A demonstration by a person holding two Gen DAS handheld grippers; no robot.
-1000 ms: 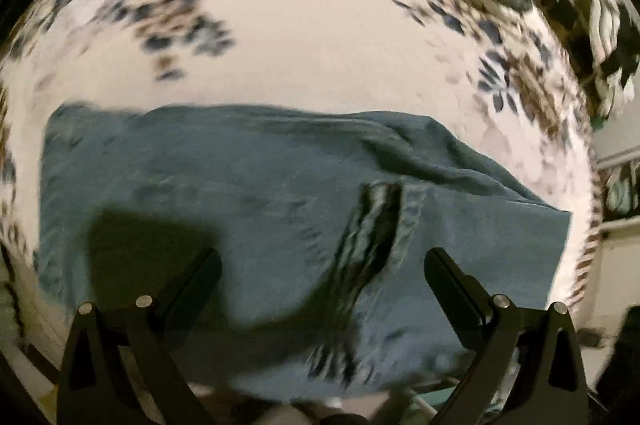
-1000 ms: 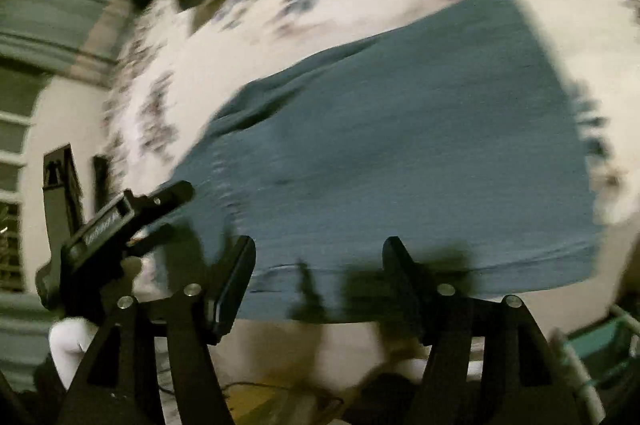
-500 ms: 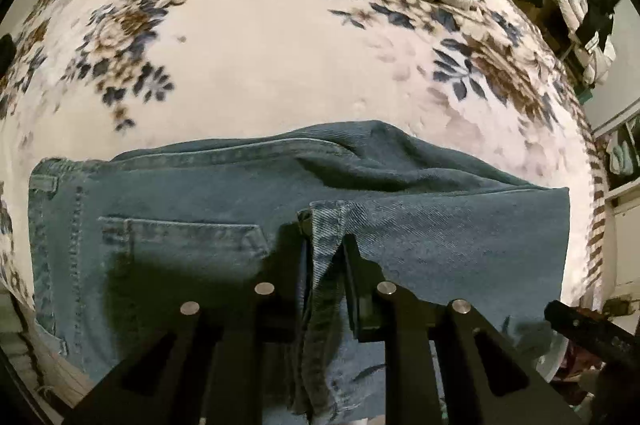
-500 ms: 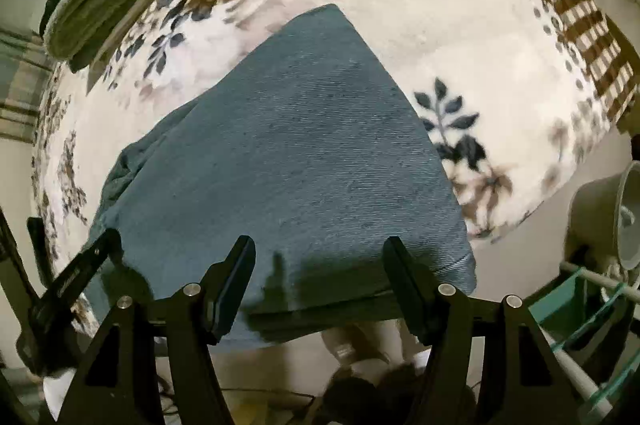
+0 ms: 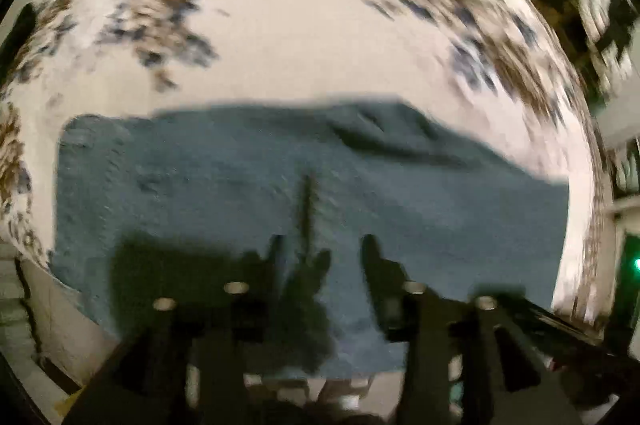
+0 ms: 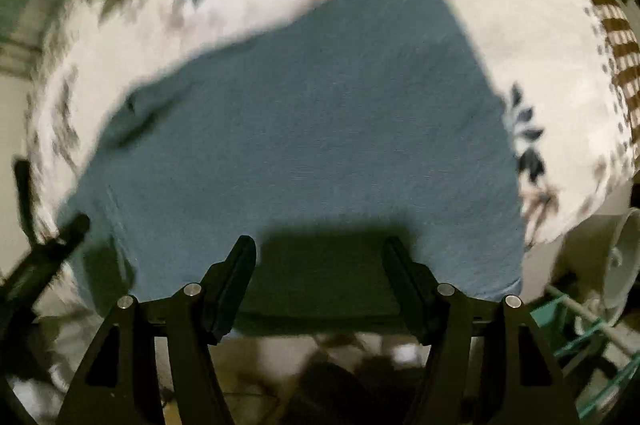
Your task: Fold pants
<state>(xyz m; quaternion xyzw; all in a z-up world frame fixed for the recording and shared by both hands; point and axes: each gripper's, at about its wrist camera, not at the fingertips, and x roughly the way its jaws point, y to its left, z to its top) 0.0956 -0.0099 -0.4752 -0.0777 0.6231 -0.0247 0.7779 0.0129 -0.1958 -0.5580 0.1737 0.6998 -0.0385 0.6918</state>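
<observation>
Both views blurred, I can't make out jeans (image 5: 248, 185) detail. Left claw (image 5: 320, 253) has let go of the hem, now parted; right claw (image 6: 320, 253) stays spread, empty.

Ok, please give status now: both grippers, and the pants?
Left gripper open, empty. Right gripper open, empty. Pants folded, flat on floral blanket. Nothing in the way.

no text, label or number is readable (both views are blurred).
</observation>
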